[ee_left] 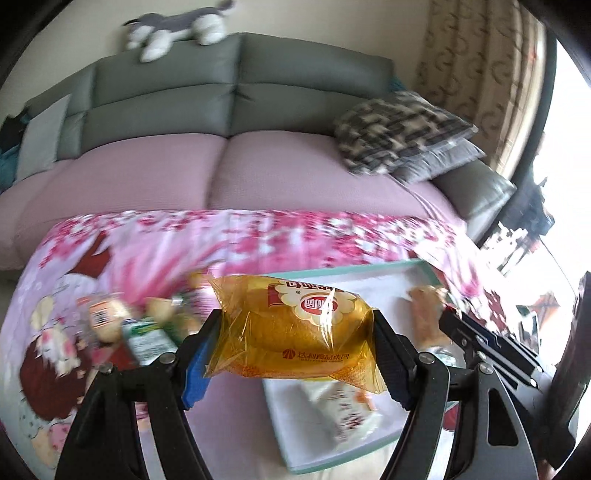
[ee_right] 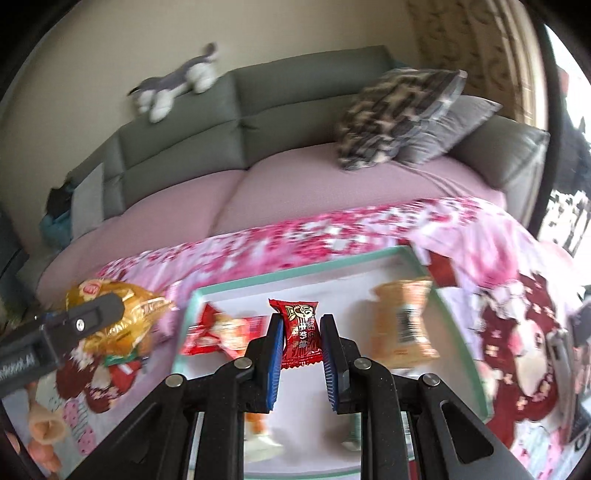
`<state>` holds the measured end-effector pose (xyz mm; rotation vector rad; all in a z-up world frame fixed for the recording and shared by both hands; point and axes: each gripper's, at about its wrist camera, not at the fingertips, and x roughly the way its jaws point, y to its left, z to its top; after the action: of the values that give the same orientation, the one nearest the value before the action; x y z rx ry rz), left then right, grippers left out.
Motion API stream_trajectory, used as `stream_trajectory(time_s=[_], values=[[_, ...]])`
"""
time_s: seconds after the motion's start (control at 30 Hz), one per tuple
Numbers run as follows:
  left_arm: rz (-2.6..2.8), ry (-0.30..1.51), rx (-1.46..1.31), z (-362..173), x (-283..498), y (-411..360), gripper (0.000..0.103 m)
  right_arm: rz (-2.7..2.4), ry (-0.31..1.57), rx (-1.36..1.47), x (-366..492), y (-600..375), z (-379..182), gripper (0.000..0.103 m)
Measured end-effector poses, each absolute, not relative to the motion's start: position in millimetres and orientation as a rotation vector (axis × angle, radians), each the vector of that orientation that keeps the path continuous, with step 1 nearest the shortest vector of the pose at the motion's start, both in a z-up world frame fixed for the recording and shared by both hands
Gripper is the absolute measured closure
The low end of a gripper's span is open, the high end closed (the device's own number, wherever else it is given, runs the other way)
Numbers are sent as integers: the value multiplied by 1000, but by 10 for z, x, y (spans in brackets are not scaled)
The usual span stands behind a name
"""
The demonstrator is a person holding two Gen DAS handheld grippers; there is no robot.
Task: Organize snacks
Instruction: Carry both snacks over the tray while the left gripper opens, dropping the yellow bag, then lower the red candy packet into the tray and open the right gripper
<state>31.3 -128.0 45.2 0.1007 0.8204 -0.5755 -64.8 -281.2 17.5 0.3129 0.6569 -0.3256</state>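
Observation:
My left gripper (ee_left: 295, 332) is shut on a yellow wrapped bun (ee_left: 295, 328) and holds it above the table, by the left edge of the white tray (ee_left: 369, 280). From the right wrist view the bun (ee_right: 129, 317) hangs left of the tray (ee_right: 332, 284). My right gripper (ee_right: 301, 332) is shut on a small red snack packet (ee_right: 299, 332) above the tray. In the tray lie a red-and-white packet (ee_right: 221, 332) and an orange packet (ee_right: 402, 325). A pile of loose snacks (ee_left: 140, 325) lies on the cloth to the left.
The table wears a pink floral cloth (ee_left: 258, 236). Behind it stands a sofa (ee_left: 221, 166) with patterned cushions (ee_left: 402, 133) and a plush toy (ee_left: 177, 29) on its back. A white packet (ee_left: 343, 410) lies at the tray's near end.

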Motion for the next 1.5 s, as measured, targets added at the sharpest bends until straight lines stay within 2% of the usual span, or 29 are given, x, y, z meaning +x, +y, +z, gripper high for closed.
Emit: stream_trajectory(time_s=[0.23, 0.73, 1.37, 1.43, 1.5], values=[[-682, 847, 192, 283, 163, -1802, 26, -384, 653, 372, -792, -3152, 133, 82], [-712, 914, 304, -54, 290, -2329, 26, -400, 687, 443, -664, -3498, -75, 82], [-681, 919, 288, -90, 433, -2407, 24, -409, 710, 459, -618, -3547, -164, 82], [-676, 912, 274, -52, 438, -2375, 19, -409, 709, 455, -619, -3541, -158, 82], [-669, 913, 260, -15, 446, -2339, 18, -410, 711, 454, -619, -3541, -156, 82]])
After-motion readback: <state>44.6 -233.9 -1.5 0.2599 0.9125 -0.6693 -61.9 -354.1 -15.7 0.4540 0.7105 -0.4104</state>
